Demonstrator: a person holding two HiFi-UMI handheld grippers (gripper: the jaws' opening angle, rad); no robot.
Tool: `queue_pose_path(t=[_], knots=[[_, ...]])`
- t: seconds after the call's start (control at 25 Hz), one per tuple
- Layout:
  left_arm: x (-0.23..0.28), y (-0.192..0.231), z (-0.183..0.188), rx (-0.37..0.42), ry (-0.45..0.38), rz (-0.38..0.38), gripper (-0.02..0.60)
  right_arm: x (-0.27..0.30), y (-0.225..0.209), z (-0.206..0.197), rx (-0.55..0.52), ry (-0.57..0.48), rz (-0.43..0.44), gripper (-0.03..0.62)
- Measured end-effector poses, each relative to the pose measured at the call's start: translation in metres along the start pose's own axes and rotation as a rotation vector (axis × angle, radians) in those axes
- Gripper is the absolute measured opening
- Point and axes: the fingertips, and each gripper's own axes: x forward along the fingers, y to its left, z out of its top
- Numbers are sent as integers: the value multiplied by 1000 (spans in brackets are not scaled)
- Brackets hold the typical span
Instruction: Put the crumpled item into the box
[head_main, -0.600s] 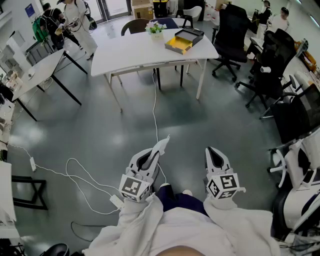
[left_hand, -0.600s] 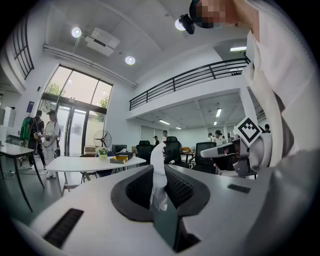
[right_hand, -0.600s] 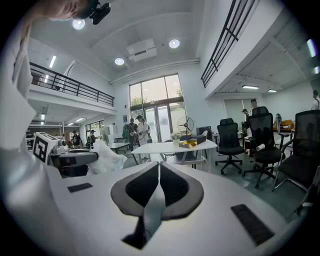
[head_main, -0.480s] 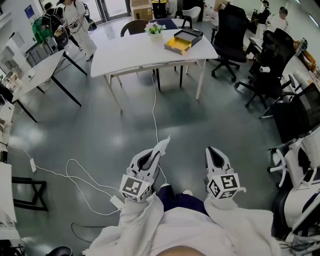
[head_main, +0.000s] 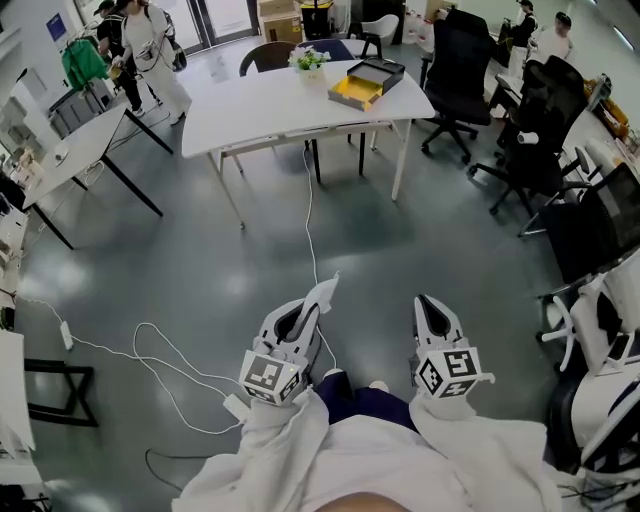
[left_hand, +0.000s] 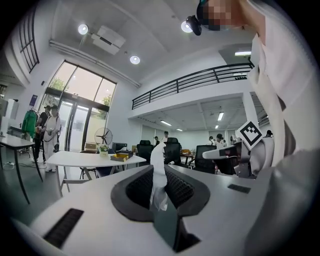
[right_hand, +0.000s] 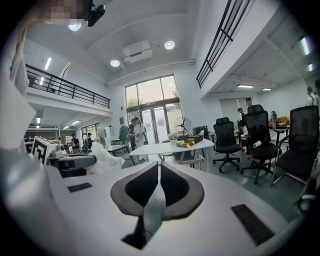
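Observation:
My left gripper (head_main: 318, 301) is shut on a crumpled white paper (head_main: 324, 291), which sticks out past the jaw tips; in the left gripper view the paper (left_hand: 158, 175) stands pinched between the black pads. My right gripper (head_main: 428, 304) is held beside it, jaws shut with nothing between them (right_hand: 158, 172). Both are low over the grey floor, close to my body. The box (head_main: 368, 80), yellow inside with a dark lid, lies far ahead on the white table (head_main: 260, 105), also seen in the right gripper view (right_hand: 189, 143).
A small flower pot (head_main: 311, 60) stands on the table near the box. A white cable (head_main: 310, 220) runs across the floor from the table toward me. Black office chairs (head_main: 460, 70) crowd the right side. Another table (head_main: 70, 145) and people (head_main: 150, 40) are at the far left.
The view has shifted slightly; the table and box sit a little higher in the frame. Both grippers hold their pose and the paper stays pinched.

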Motion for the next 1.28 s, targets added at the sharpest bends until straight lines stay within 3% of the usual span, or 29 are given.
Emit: queue_pose_path(t=[0.36, 0.64, 0.92, 1.28], knots=[[-13, 10, -9, 6, 16, -35, 60, 1, 16, -16, 41, -2, -34, 38], [-17, 22, -16, -11, 33, -20, 60, 10, 21, -26, 63, 20, -31, 38], [10, 37, -8, -4, 10, -14, 60, 33, 16, -18, 42, 13, -3, 38], [71, 52, 3, 10, 13, -23, 60, 78, -29, 6, 43, 8, -7, 38]])
